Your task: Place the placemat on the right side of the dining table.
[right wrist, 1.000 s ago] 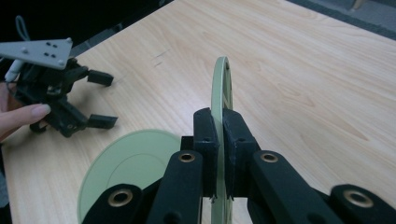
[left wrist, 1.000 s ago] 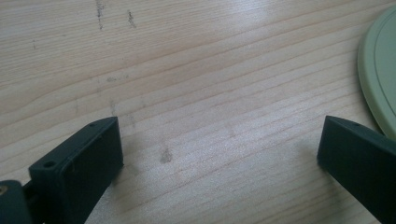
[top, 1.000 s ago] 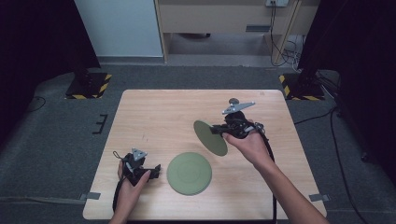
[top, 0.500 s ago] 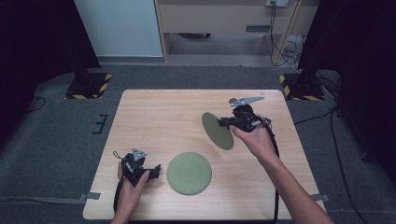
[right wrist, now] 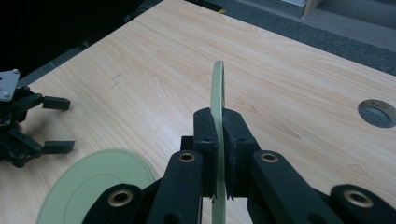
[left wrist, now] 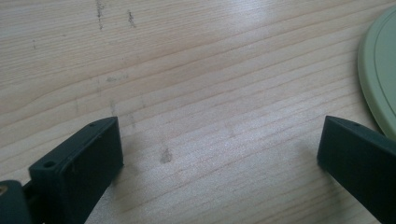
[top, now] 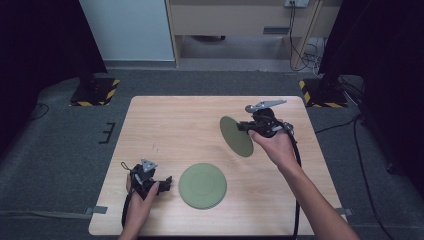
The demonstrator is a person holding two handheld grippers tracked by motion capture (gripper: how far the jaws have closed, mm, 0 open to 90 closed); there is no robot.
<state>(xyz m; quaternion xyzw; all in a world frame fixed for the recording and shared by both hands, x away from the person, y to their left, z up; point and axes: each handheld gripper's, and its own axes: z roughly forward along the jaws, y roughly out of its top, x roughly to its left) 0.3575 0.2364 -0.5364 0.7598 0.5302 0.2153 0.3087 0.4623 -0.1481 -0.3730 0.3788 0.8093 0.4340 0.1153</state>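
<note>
My right gripper (top: 247,127) is shut on the rim of a green plate (top: 236,136), held on edge above the table's right half. In the right gripper view the held green plate (right wrist: 218,91) stands upright, pinched between the two black jaws of my right gripper (right wrist: 219,158). A second green plate (top: 202,185) lies flat near the front middle of the table. My left gripper (top: 167,183) rests on the wood just left of that flat plate, open with nothing between its fingers. The flat plate's edge (left wrist: 379,79) shows at the right of the left gripper view.
The wooden table (top: 175,125) has a round cable hole (right wrist: 376,113) near its far right corner. Grey carpet surrounds it, with yellow-black striped stand feet (top: 95,91) at the back left and right. A white panel and a wooden cabinet stand behind.
My right gripper has carried the upright plate to the right and slightly away from me. The left gripper and the flat plate have stayed put.
</note>
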